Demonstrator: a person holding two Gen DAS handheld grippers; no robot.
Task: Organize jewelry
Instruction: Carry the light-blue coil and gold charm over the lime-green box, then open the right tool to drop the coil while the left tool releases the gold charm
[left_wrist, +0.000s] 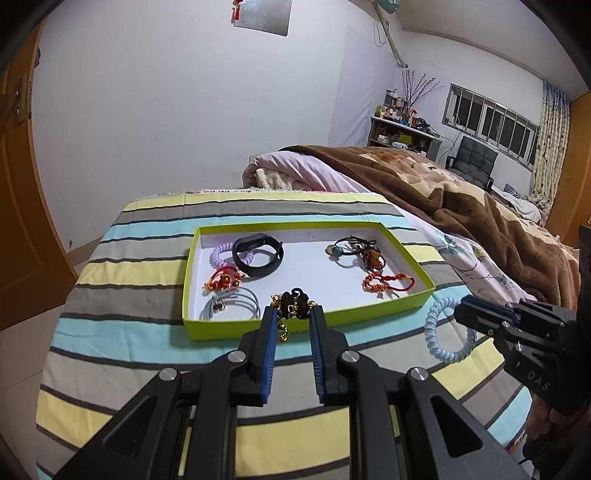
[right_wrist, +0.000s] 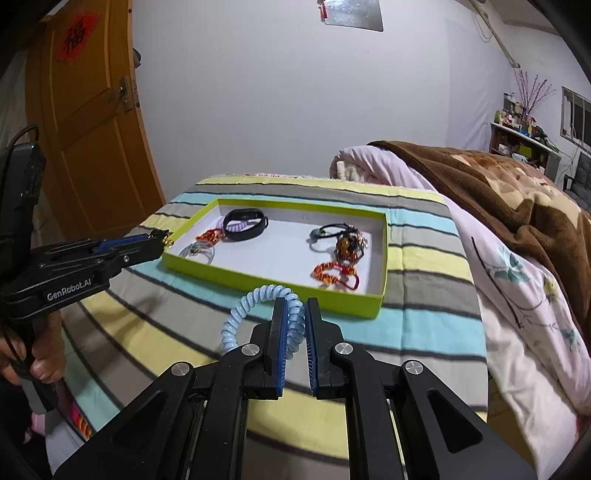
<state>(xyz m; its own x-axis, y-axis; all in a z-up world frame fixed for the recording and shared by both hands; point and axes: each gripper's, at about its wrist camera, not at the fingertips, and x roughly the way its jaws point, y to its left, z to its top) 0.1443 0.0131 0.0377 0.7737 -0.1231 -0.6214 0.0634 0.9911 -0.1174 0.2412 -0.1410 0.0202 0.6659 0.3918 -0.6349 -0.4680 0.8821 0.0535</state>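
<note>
A lime-green shallow tray (left_wrist: 258, 328) lies on the striped bedspread (left_wrist: 147, 369). My left gripper (left_wrist: 293, 314) is shut on a black knotted bracelet with gold beads (left_wrist: 293, 301), which hangs over the tray's front wall. My right gripper (right_wrist: 296, 306) is shut on a pale blue coil hair tie (right_wrist: 255, 295), just in front of the tray (right_wrist: 258, 277) near its right end. The coil (left_wrist: 439, 332) and right gripper (left_wrist: 476, 314) also show in the left wrist view. The tray holds a black fitness band (left_wrist: 258, 254), a purple coil (left_wrist: 219, 254), red-gold bracelets (left_wrist: 388, 282), grey ties (left_wrist: 231, 304) and dark beaded ties (left_wrist: 354, 251).
A brown blanket (left_wrist: 461, 206) over a pink floral quilt (right_wrist: 517, 280) is heaped to the right of the tray. A wooden door (right_wrist: 92, 122) stands at the left, past the bed's edge. A person's hand (right_wrist: 40, 362) grips the left tool's handle.
</note>
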